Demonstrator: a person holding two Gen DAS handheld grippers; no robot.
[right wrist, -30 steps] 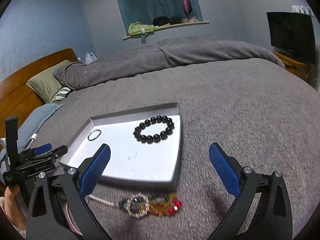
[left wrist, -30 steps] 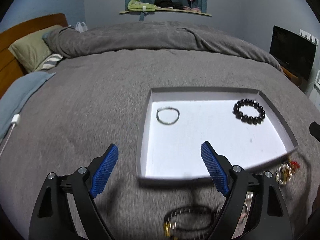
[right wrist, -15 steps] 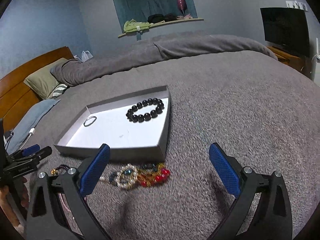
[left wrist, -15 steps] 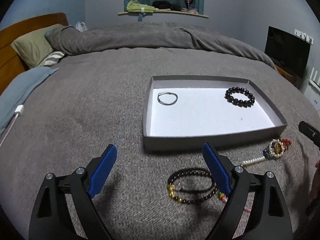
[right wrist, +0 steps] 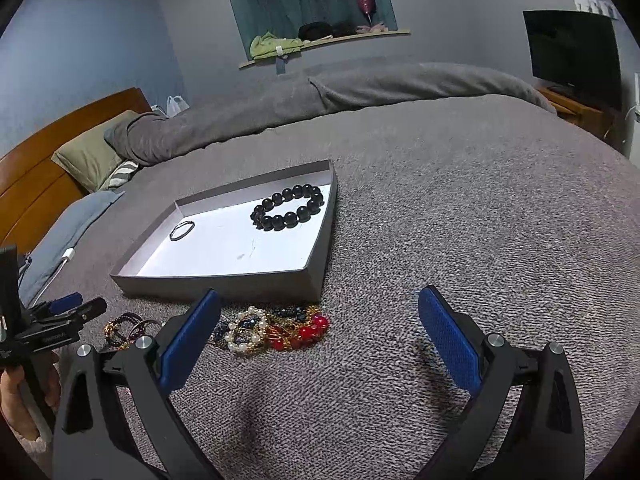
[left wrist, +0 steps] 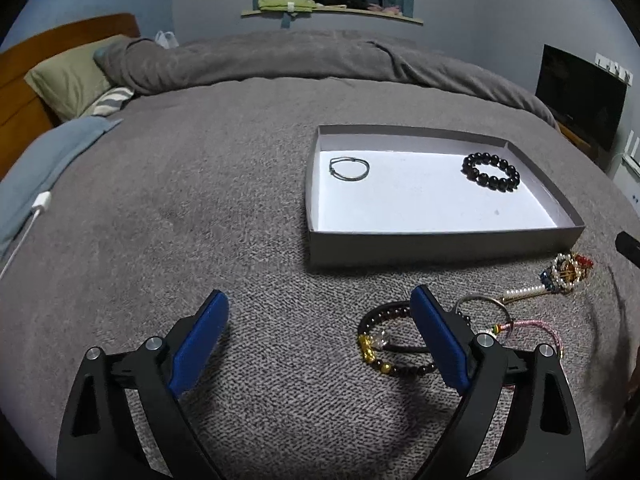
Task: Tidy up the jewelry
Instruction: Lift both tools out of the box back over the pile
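A grey shallow box (left wrist: pixel 436 246) (right wrist: pixel 224 286) lies on the bed and holds a thin silver bangle (left wrist: pixel 349 168) (right wrist: pixel 182 230) and a black bead bracelet (left wrist: pixel 490 171) (right wrist: pixel 289 206). In front of the box lie a dark bead bracelet with gold beads (left wrist: pixel 386 346) (right wrist: pixel 120 330), a pink cord bracelet (left wrist: pixel 532 326), a metal ring (left wrist: pixel 482 304) and a pearl and red bead pile (left wrist: pixel 566 272) (right wrist: pixel 276 328). My left gripper (left wrist: pixel 320 336) is open and empty, just left of the dark bracelet. My right gripper (right wrist: pixel 320 338) is open and empty, above the blanket right of the bead pile.
The grey blanket (left wrist: pixel 200 200) covers the bed. Pillows (left wrist: pixel 68 76) and a wooden headboard (left wrist: pixel 16 92) are at the left. A white charger cable (left wrist: pixel 36 216) lies at the left edge. A dark TV (right wrist: pixel 572 52) stands at the right.
Both grippers have pulled back and dropped lower, away from the box. The loose jewelry in front of the box has come into fuller view. Both stay open.
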